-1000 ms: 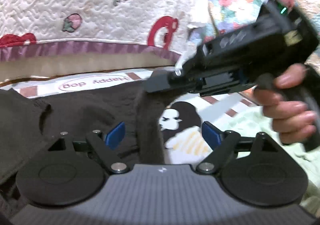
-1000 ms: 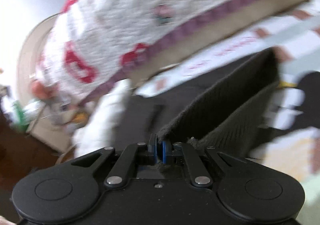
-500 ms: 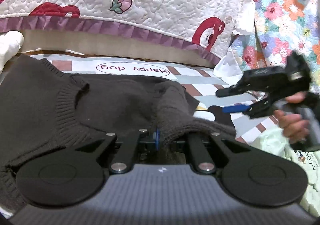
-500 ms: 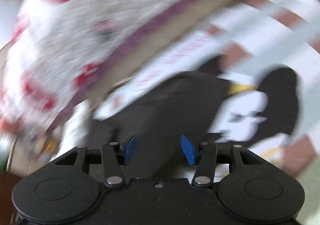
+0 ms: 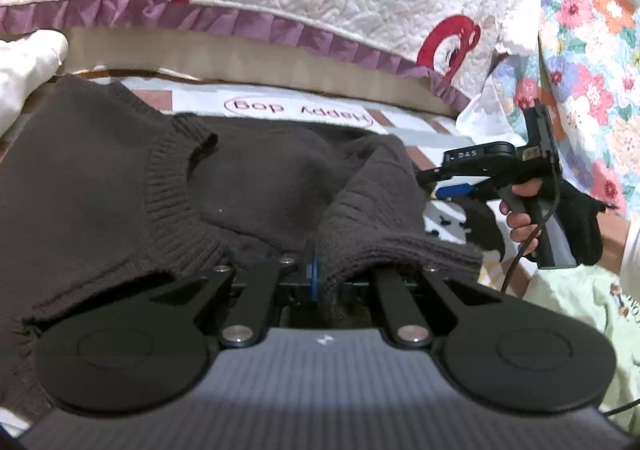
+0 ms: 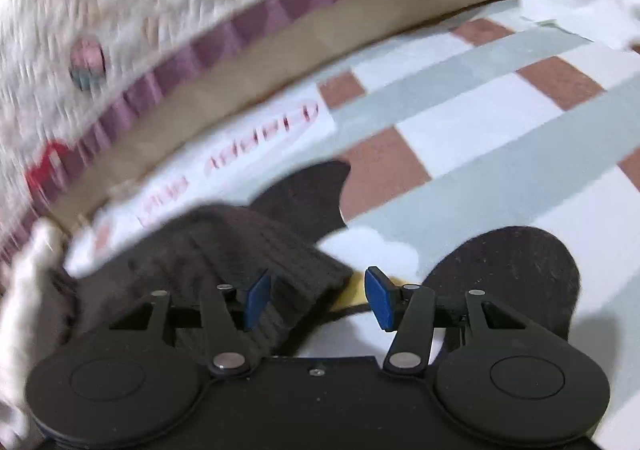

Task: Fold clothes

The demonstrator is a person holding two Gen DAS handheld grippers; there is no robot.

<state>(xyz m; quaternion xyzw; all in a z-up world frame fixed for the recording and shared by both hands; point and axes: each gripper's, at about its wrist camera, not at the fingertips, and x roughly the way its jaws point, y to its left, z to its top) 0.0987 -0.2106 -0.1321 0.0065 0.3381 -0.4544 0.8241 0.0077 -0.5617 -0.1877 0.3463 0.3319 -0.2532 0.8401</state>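
A dark brown knit sweater [image 5: 256, 186] lies spread on the bed, its ribbed neckline [image 5: 168, 186] to the left. My left gripper [image 5: 314, 276] is shut on a ribbed cuff or hem of the sweater, which bunches over its right finger. In the left wrist view my right gripper [image 5: 450, 186] hovers open at the sweater's right edge, held by a hand. In the right wrist view my right gripper [image 6: 318, 300] is open, with a ribbed fold of the sweater [image 6: 256, 250] lying between and over its left finger.
A quilted white cover with red shapes and a purple frill [image 5: 320, 38] hangs over the bed's far side. A floral quilt [image 5: 580, 30] is at the right. The sheet [image 6: 480, 118] has brown and grey checks and a cartoon dog print. A pale green cloth [image 5: 580, 302] lies front right.
My left gripper went from open to shut on the sweater's ribbed edge. My right gripper let go of the sweater, opened and drew away to the right.
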